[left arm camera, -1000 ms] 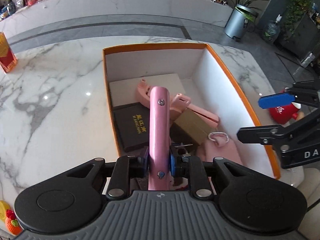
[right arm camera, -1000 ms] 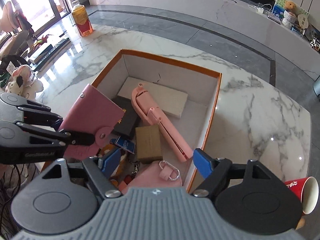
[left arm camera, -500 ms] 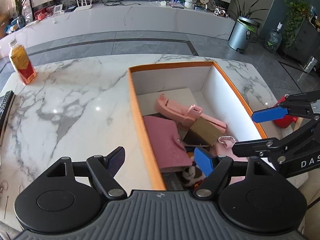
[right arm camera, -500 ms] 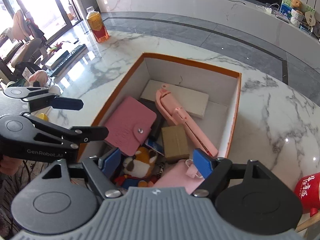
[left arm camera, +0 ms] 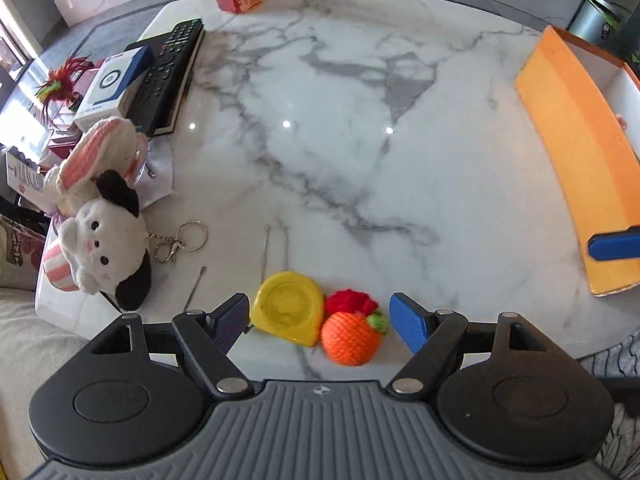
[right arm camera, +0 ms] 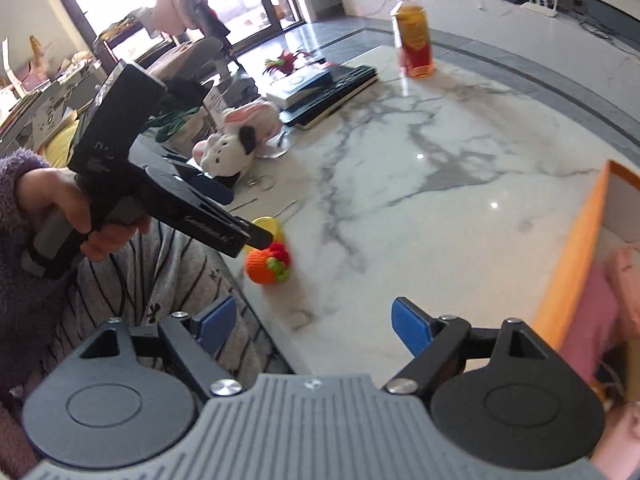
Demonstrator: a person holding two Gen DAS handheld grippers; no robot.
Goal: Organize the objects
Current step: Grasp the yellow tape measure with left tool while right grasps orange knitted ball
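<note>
Left gripper [left arm camera: 320, 316] spread wide, low over near edge of marble bench [left arm camera: 360, 140], holding nothing. Between its fingers sit a yellow tape [left arm camera: 289, 312] and an orange knit ball [left arm camera: 351, 338], touching each other; ball has red and green knit bits on top. Tape is just beside the left finger, ball sits apart from the right finger. Right gripper [right arm camera: 310, 320] also wide, nothing in it, hovering off the near bench edge, well right of the ball [right arm camera: 266, 266]. Orange box [left arm camera: 576, 160] at far right, well apart from ball; pink items inside it show in right wrist view, blurred. Left side of bench: plush dog [left arm camera: 104, 256] with key rings [left arm camera: 182, 238], plush rabbit [left arm camera: 96, 156] just behind it, remote [left arm camera: 168, 68] and small white box [left arm camera: 110, 84] further back. Bottle [right arm camera: 414, 44] at far edge. Thin metal picks [left arm camera: 264, 254] lie just beyond the tape
</note>
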